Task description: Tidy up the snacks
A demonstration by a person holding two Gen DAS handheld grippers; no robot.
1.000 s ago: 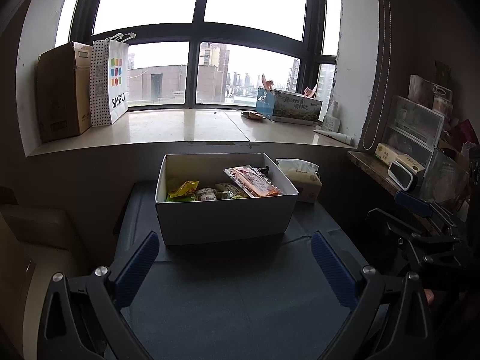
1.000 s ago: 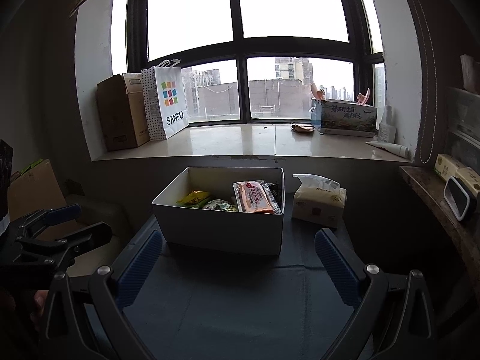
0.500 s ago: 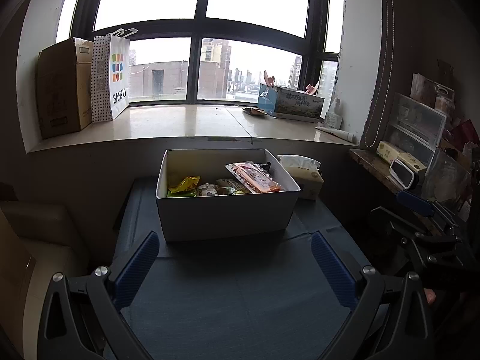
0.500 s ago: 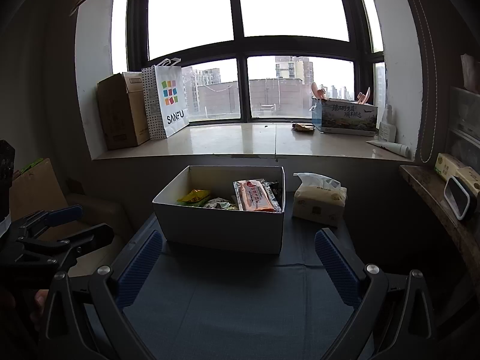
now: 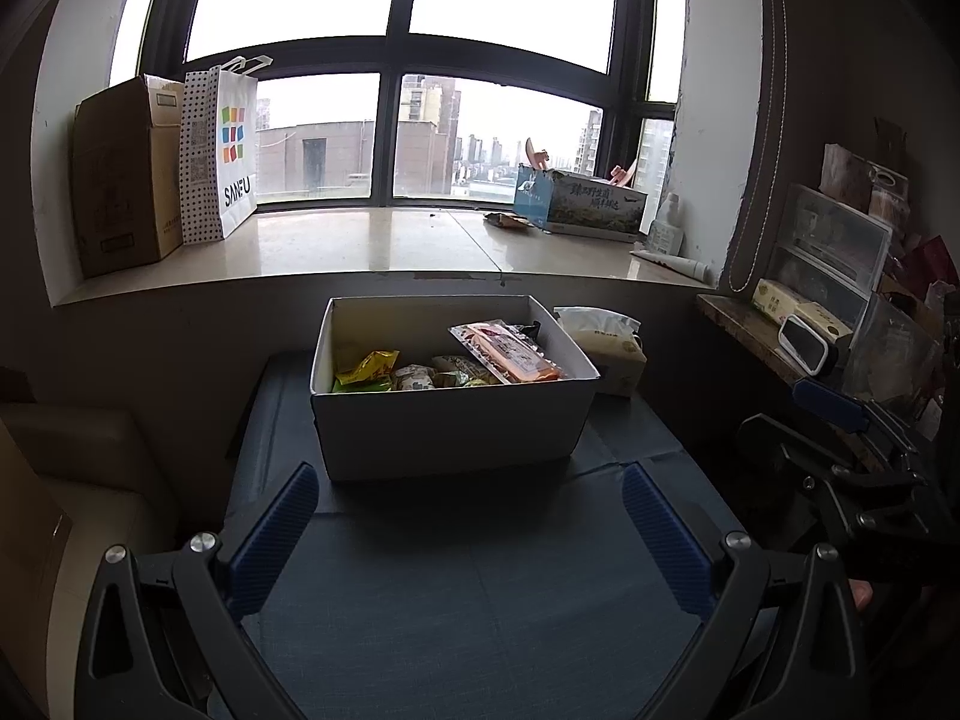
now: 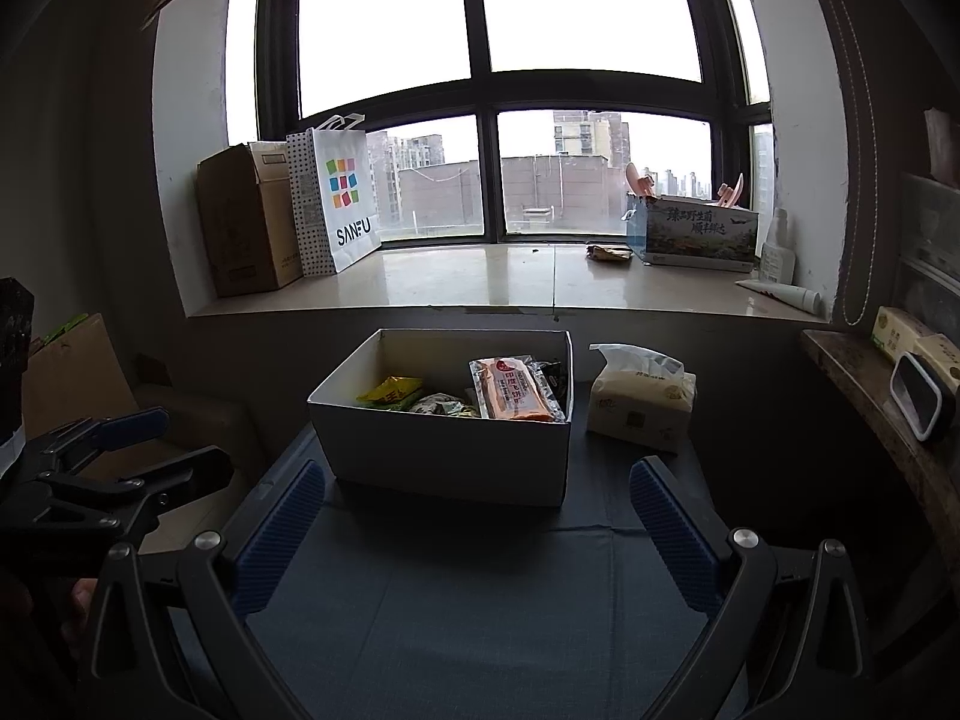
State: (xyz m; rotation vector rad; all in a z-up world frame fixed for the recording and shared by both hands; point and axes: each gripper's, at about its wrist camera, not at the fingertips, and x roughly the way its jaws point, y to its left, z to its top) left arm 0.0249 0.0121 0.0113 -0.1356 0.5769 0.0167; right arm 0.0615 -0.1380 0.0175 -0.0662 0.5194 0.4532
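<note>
You hold the left gripper [image 5: 468,516] over the dark blue cloth-covered table [image 5: 480,600], its blue-padded jaws spread wide with nothing between them, and the open white cardboard box [image 5: 450,426] sits just ahead of the fingertips. Your right gripper [image 6: 474,510] hangs the same way, jaws spread wide and empty, facing the same box from slightly further right. Inside the box lie the snacks: a long orange packet in clear wrap [image 6: 516,390] leaning against the right wall, a yellow crinkled packet [image 6: 393,390] at the left, and a few smaller wrapped pieces [image 5: 438,373] between them. A soft pack of tissues in beige wrap [image 6: 642,405] stands on the table just beside the box's right side. Behind, on the pale stone window sill [image 5: 360,246], stand a brown cardboard carton [image 5: 120,180], a white paper shopping bag with coloured squares [image 5: 231,156] and a blue printed box [image 5: 579,207].
</note>
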